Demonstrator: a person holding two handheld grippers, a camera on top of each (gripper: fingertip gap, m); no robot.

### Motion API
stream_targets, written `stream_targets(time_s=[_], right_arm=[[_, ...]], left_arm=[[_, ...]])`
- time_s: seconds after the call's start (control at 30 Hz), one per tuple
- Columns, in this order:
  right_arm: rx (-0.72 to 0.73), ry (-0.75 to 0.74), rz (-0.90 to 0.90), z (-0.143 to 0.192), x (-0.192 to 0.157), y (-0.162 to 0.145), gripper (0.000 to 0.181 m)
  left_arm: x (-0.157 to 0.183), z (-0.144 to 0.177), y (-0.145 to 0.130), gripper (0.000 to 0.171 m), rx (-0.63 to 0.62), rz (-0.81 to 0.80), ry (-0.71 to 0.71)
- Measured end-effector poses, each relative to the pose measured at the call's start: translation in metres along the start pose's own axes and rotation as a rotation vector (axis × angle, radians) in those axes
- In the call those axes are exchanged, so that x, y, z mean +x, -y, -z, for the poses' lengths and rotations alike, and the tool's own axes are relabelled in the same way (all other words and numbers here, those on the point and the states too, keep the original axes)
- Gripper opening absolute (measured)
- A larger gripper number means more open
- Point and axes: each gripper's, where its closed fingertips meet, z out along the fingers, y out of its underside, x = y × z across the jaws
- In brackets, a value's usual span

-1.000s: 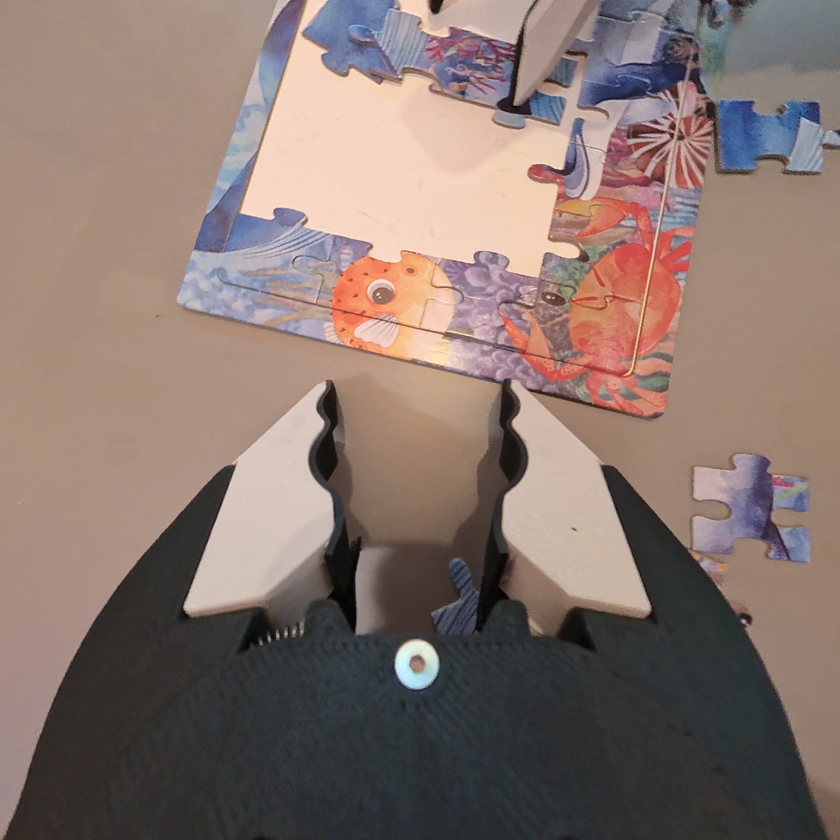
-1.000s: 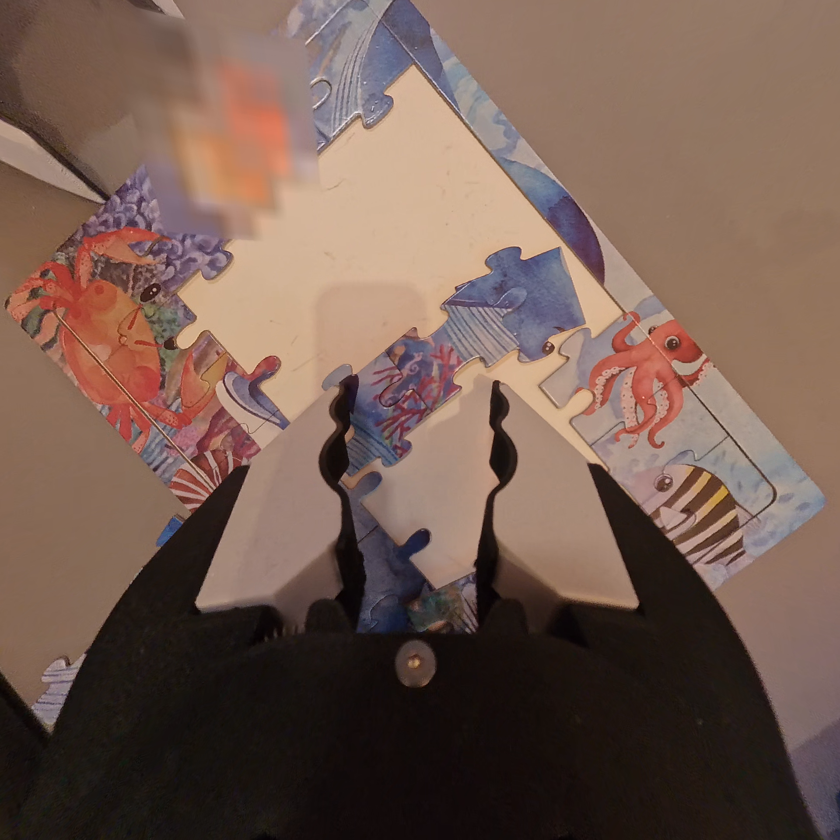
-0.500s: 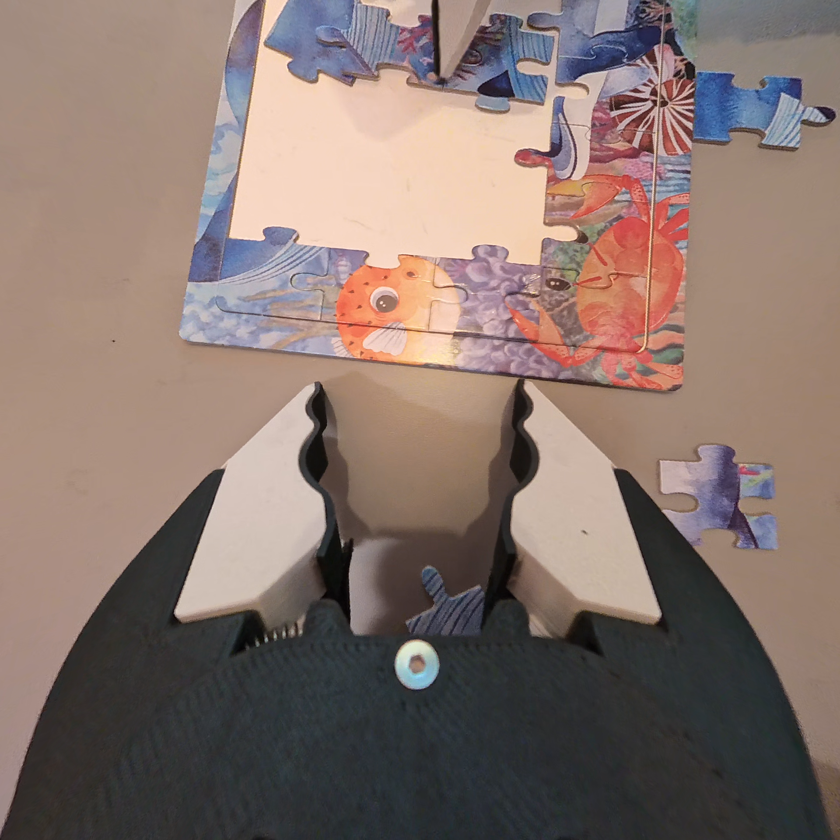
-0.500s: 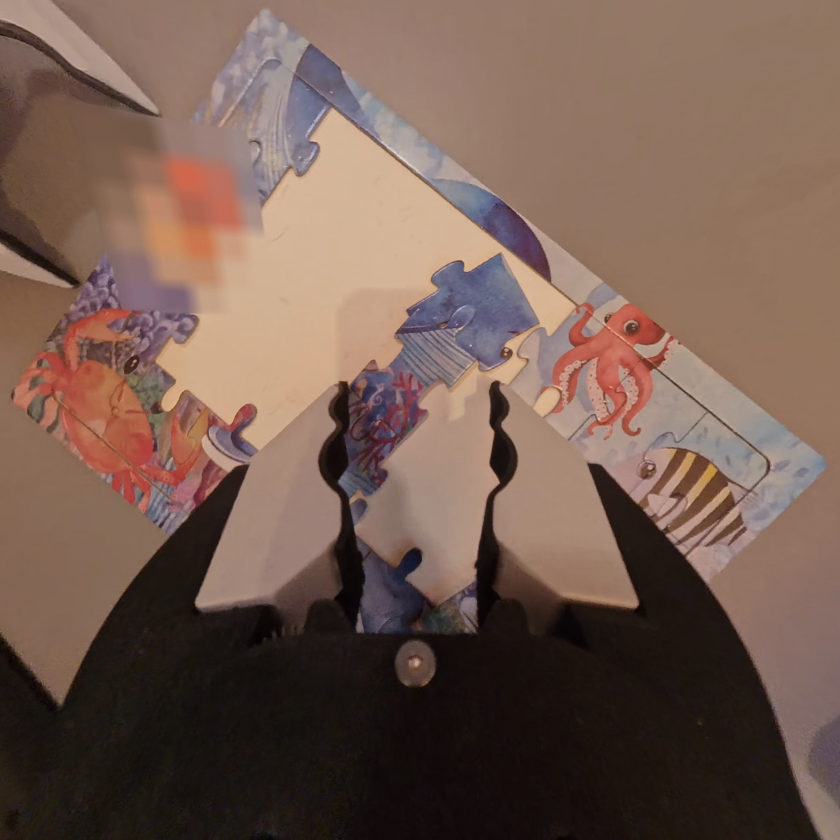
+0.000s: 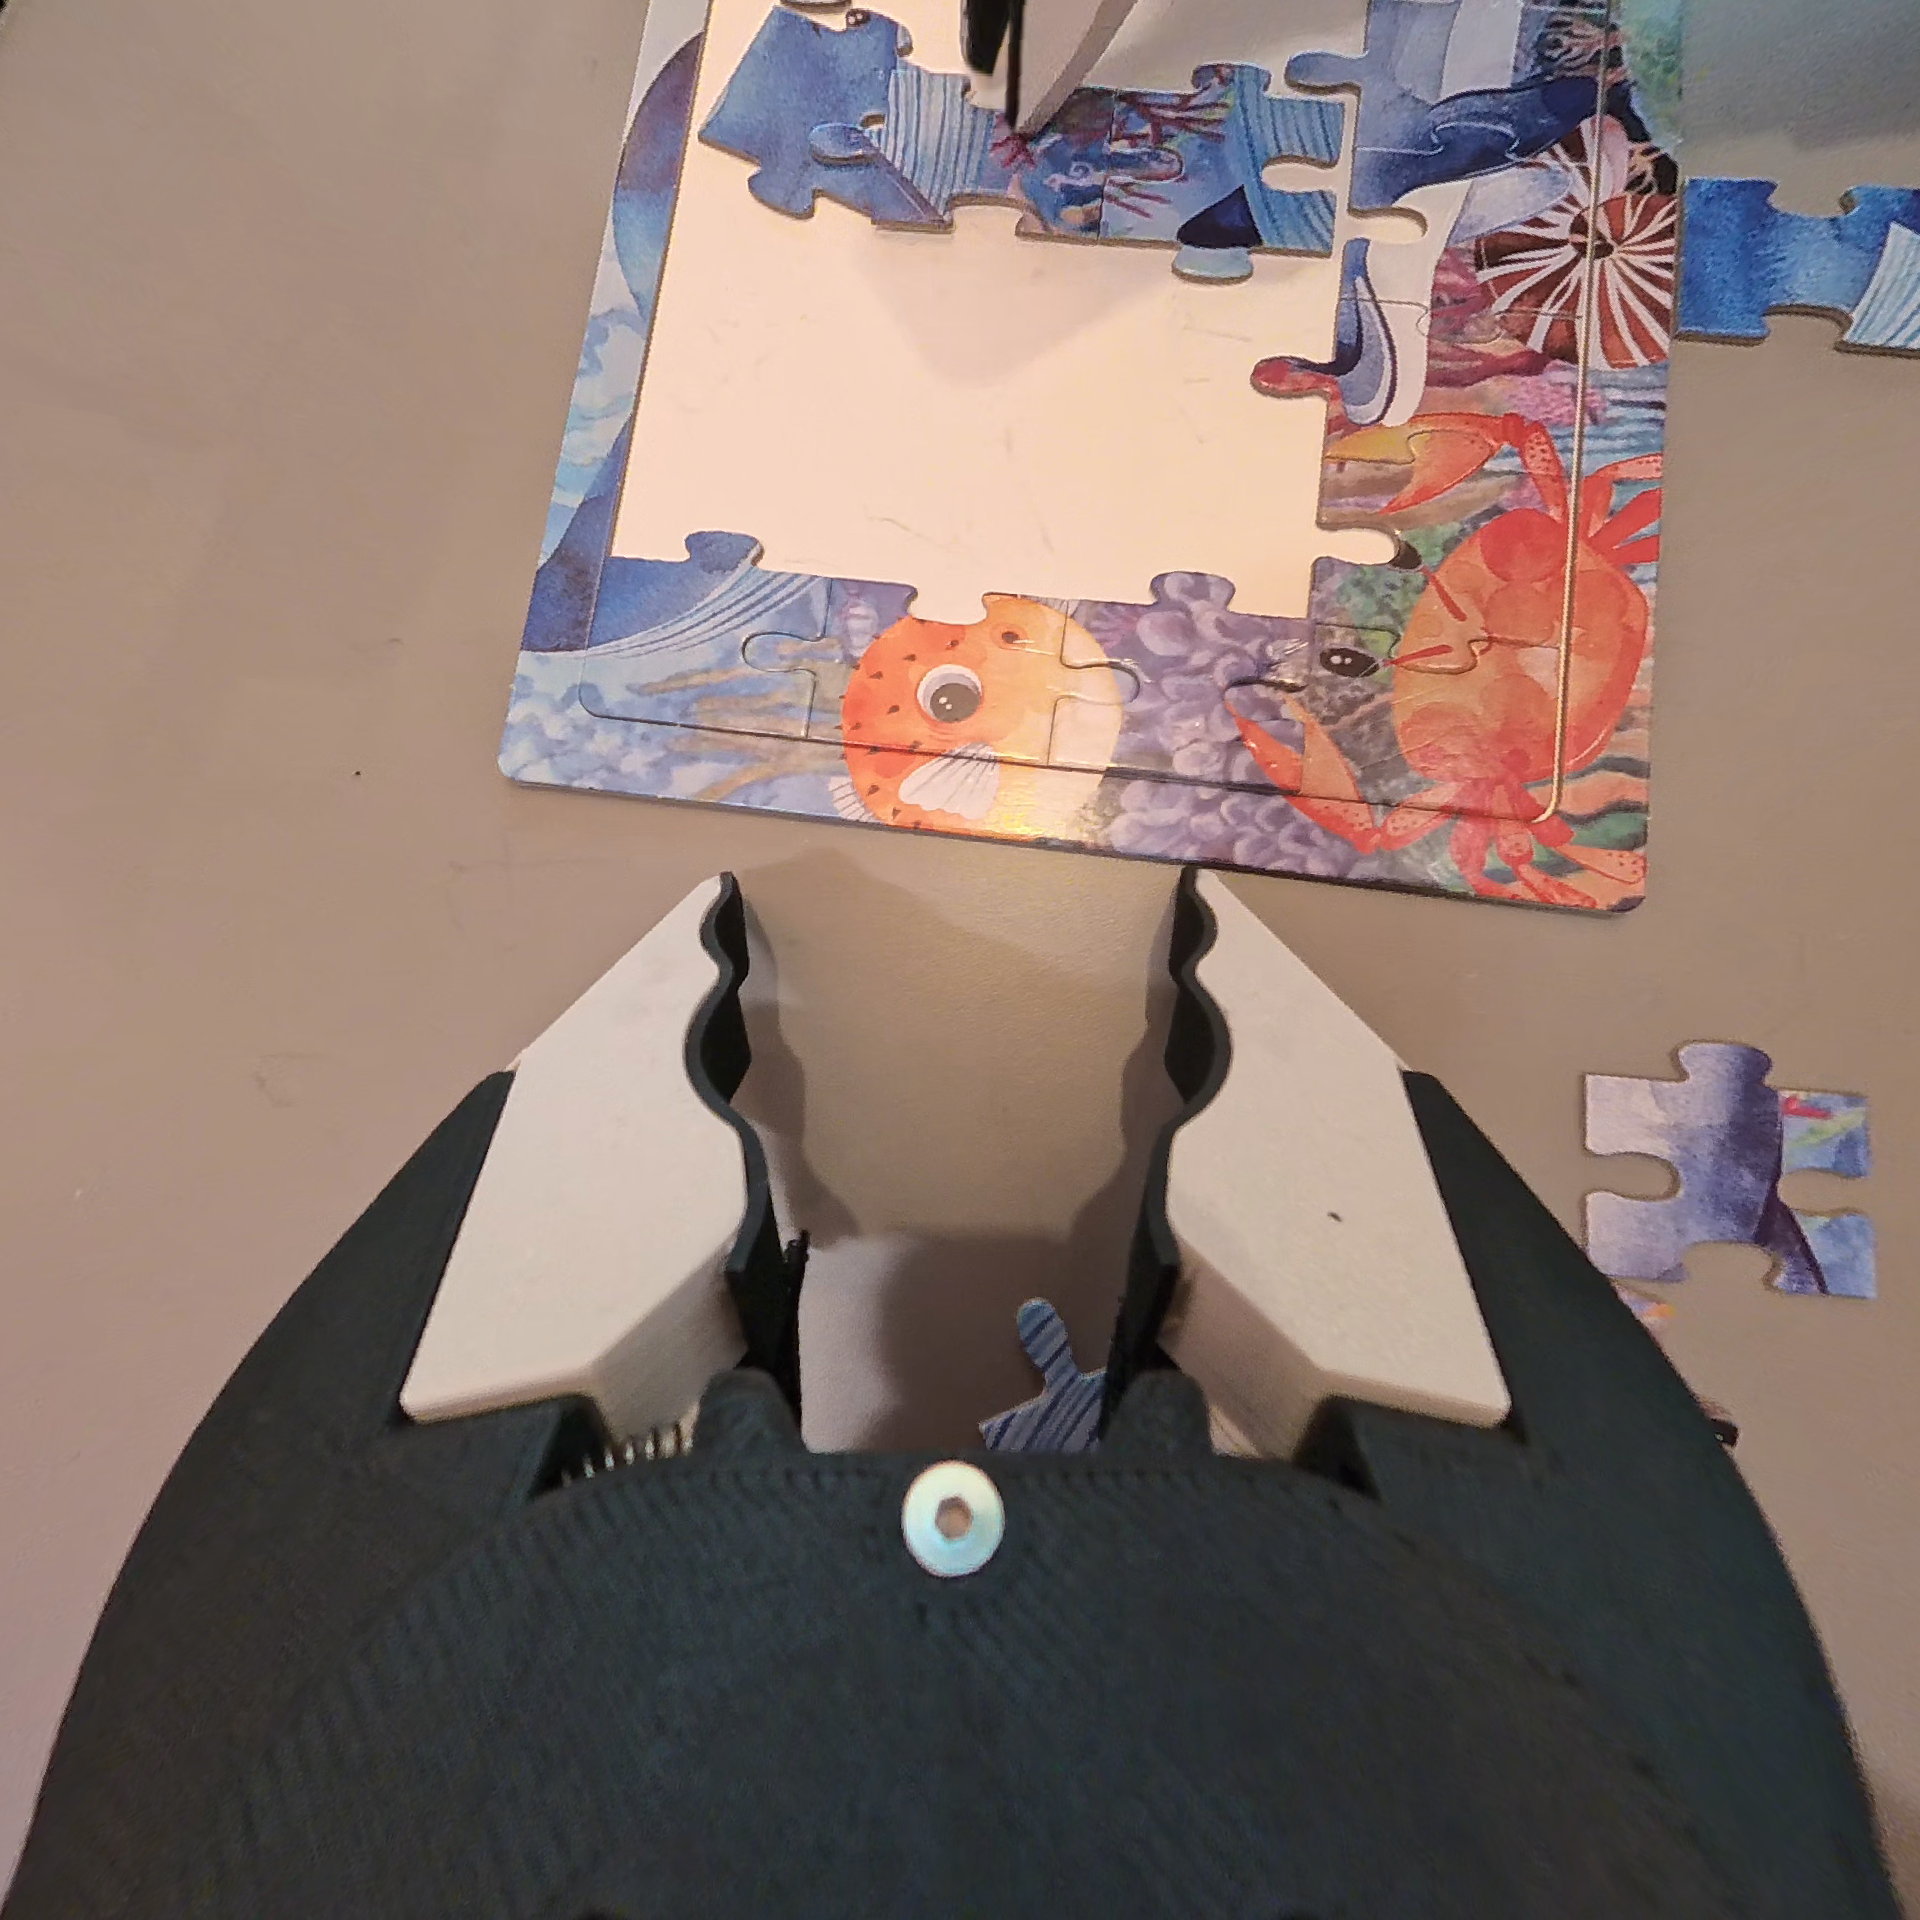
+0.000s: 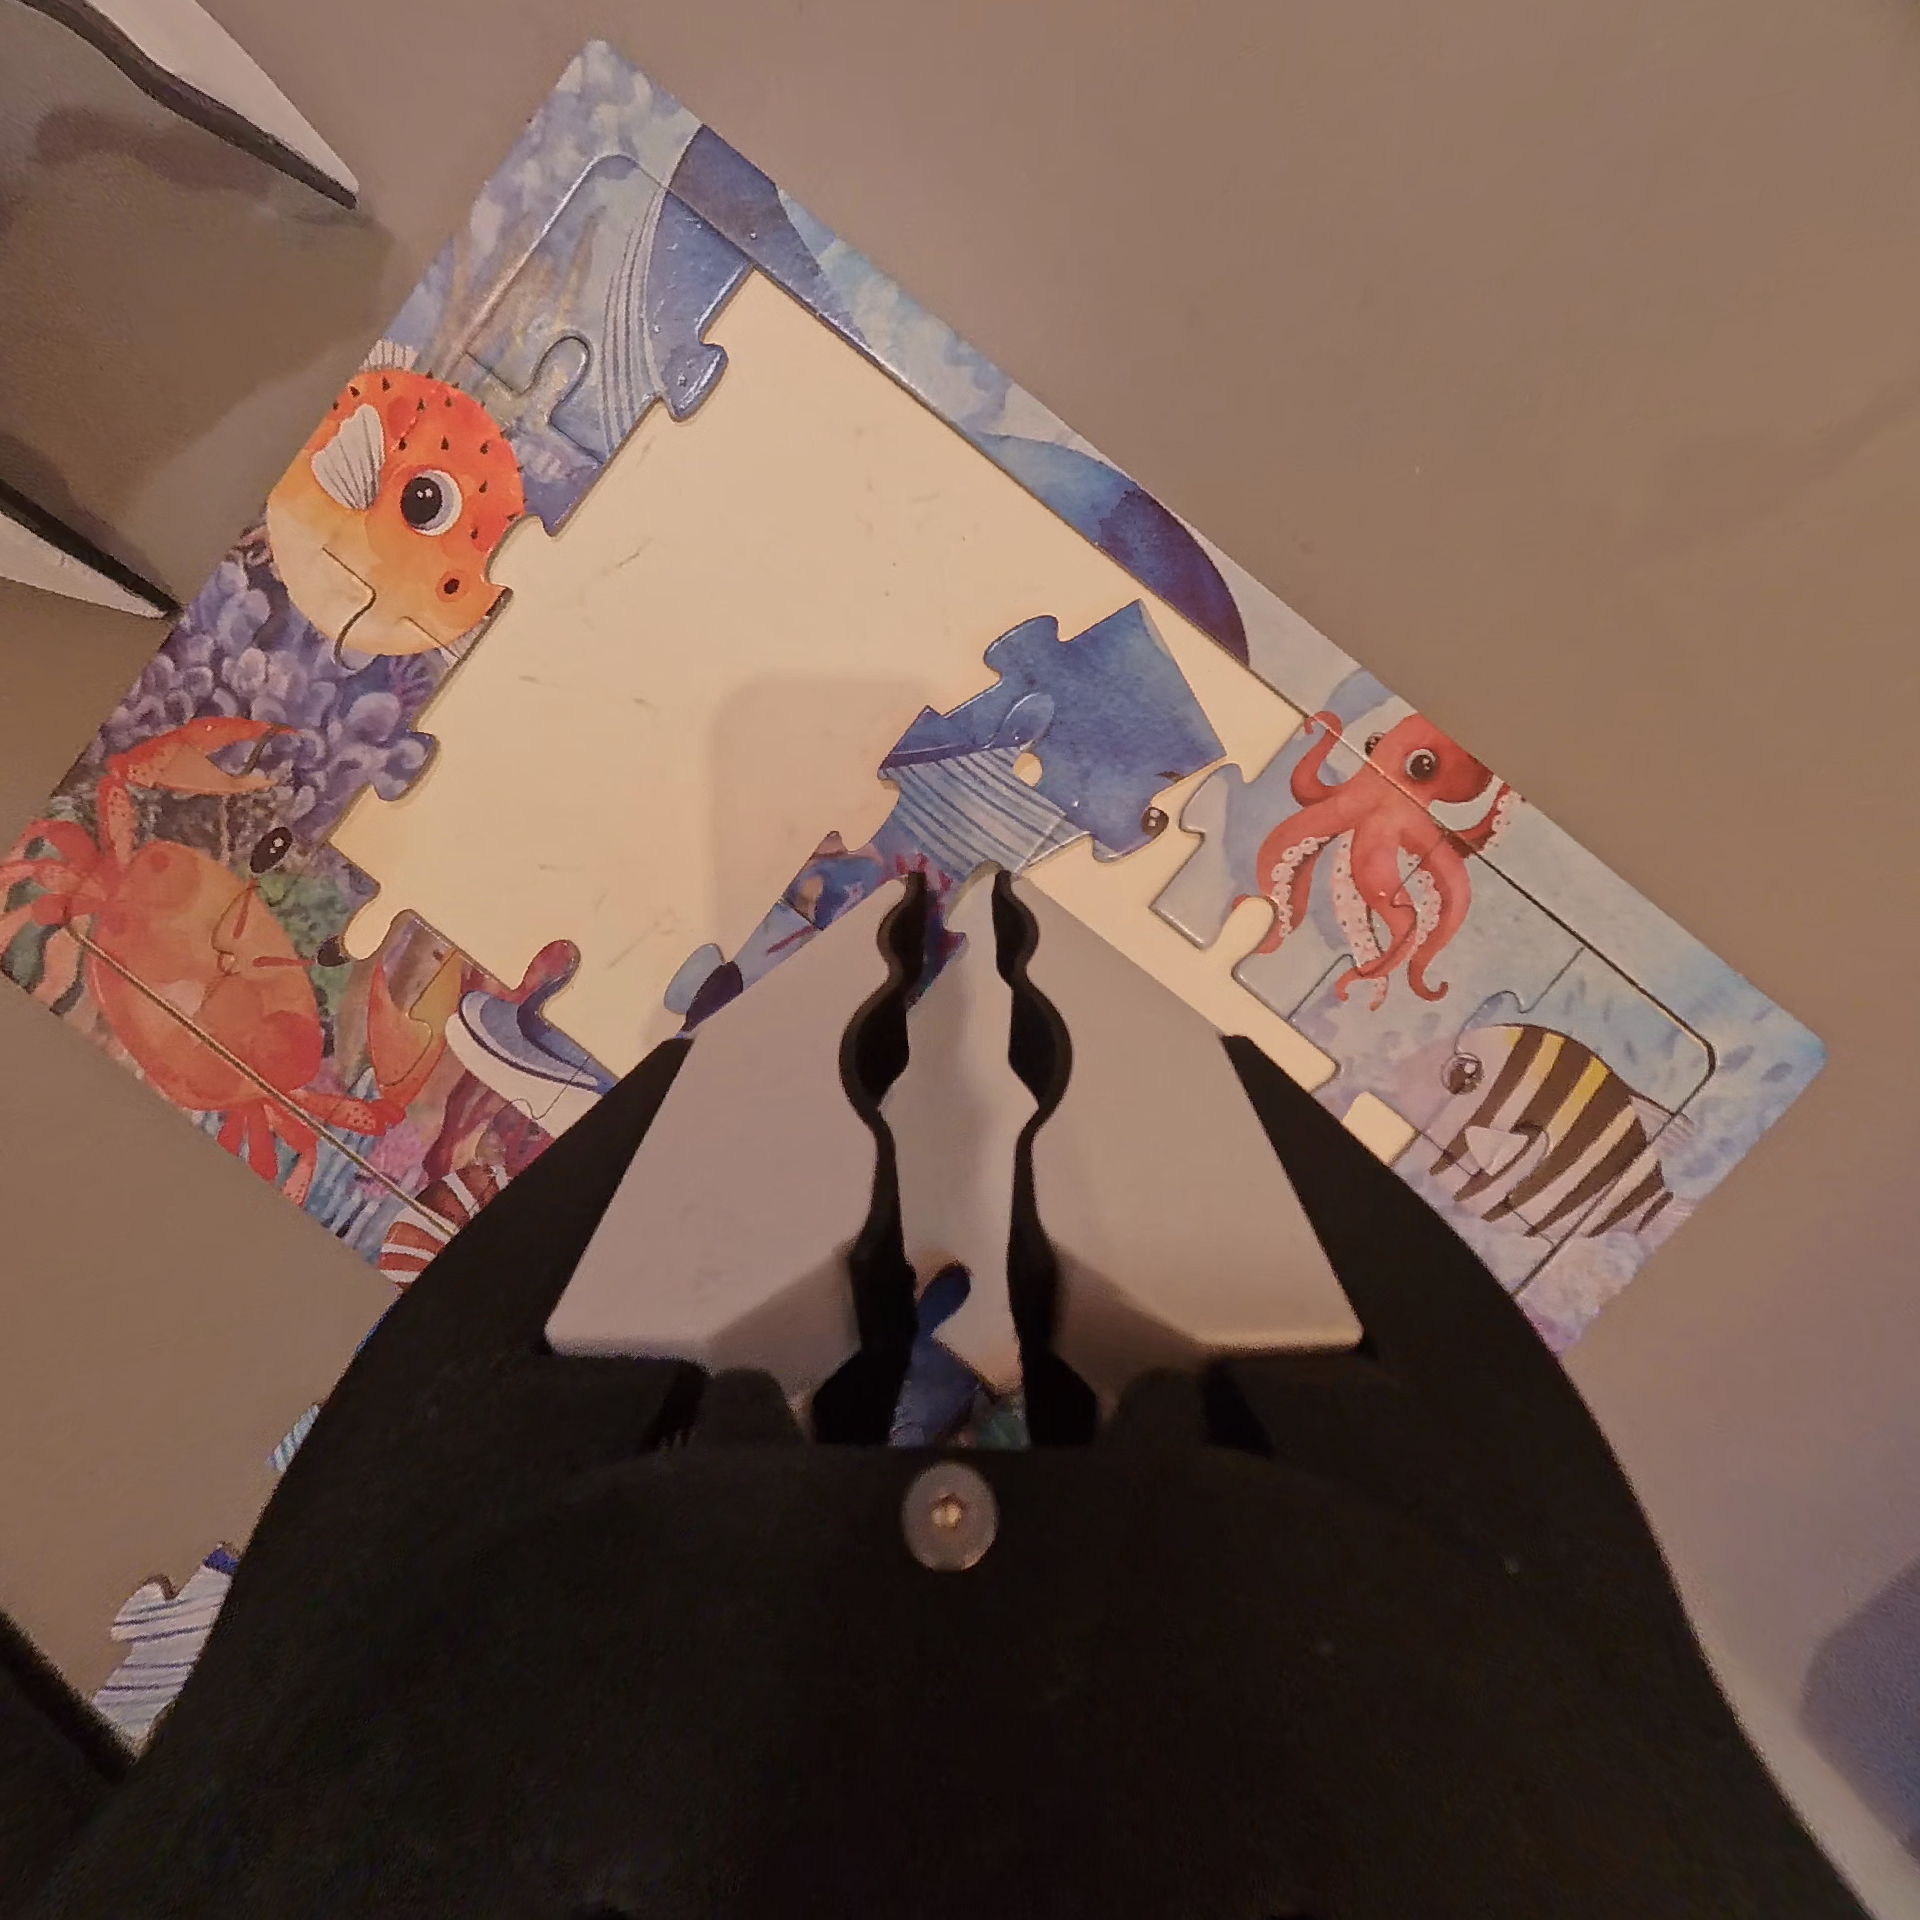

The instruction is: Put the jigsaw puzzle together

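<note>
The puzzle board (image 5: 582, 436) lies ahead of my left gripper (image 5: 956, 904), which is open and empty just above the table in front of the board's near edge. The bottom and right sides hold fitted pieces: a pufferfish (image 5: 966, 707) and a crab (image 5: 1496, 675). The cream middle (image 5: 935, 416) is bare. My right gripper (image 6: 958, 883) is shut, with only a narrow slit between its jaws. Its tips rest on a coral-patterned piece (image 6: 831, 904) next to a blue whale piece (image 6: 1101, 707). The right gripper's fingers (image 5: 1049, 62) also show at the top of the left wrist view.
Loose pieces lie on the tan table: a purple one (image 5: 1725, 1174) to the right of my left gripper, a blue one (image 5: 1787, 260) beside the board's right edge, and a striped one (image 5: 1049, 1392) under the left gripper. Another striped piece (image 6: 156, 1642) lies at the lower left of the right wrist view. Spacing between my two grippers at the tips: around 15 cm.
My right gripper's jaws have closed from wide open to a narrow slit over the coral piece. The row of pieces has slid a little on the board. My left gripper stays open with little movement.
</note>
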Motion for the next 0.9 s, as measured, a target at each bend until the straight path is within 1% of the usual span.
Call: stream_targets(time_s=[0.07, 0.13, 0.2, 0.3, 0.33, 0.37, 0.4, 0.43, 0.47, 0.77, 0.83, 0.9], right_arm=[[0.013, -0.002, -0.017, 0.004, 0.001, 0.002, 0.020], [0.043, 0.006, -0.053, 0.009, -0.001, 0.007, 0.041], [0.015, 0.012, -0.077, 0.007, -0.005, 0.005, 0.057], [-0.028, -0.035, -0.073, -0.002, -0.008, -0.002, 0.066], [-0.026, -0.067, -0.061, -0.004, -0.007, -0.002, 0.062], [-0.014, -0.069, -0.054, -0.004, -0.009, -0.001, 0.054], [-0.016, -0.069, -0.060, -0.004, -0.011, -0.001, 0.051], [-0.015, -0.067, -0.050, -0.004, -0.013, 0.000, 0.036], [-0.008, -0.069, -0.042, -0.004, -0.014, 0.001, 0.031], [0.023, -0.057, -0.022, 0.000, -0.018, 0.003, 0.029], [0.048, -0.064, 0.001, 0.005, -0.020, 0.008, 0.029], [0.090, -0.057, 0.050, 0.012, -0.027, 0.016, 0.029]], left_arm=[[-0.002, 0.001, -0.001, 0.080, -0.001, 0.003, 0.006], [-0.003, 0.001, -0.002, 0.080, 0.000, 0.005, 0.005], [-0.004, 0.001, -0.002, 0.080, 0.000, 0.006, 0.003], [-0.004, 0.001, -0.002, 0.080, -0.001, 0.004, 0.005], [-0.005, 0.001, -0.002, 0.080, 0.000, 0.005, 0.006], [-0.005, 0.001, -0.002, 0.080, 0.000, 0.005, 0.006], [-0.005, 0.001, -0.002, 0.080, 0.000, 0.004, 0.007], [-0.005, 0.001, -0.002, 0.080, 0.001, 0.002, 0.008], [-0.006, 0.000, -0.001, 0.080, 0.000, 0.001, 0.010], [-0.011, 0.003, 0.001, 0.079, 0.010, -0.007, 0.040], [-0.014, 0.007, 0.006, 0.076, 0.040, 0.006, 0.047], [-0.018, 0.014, 0.018, 0.071, 0.113, 0.040, 0.057]])
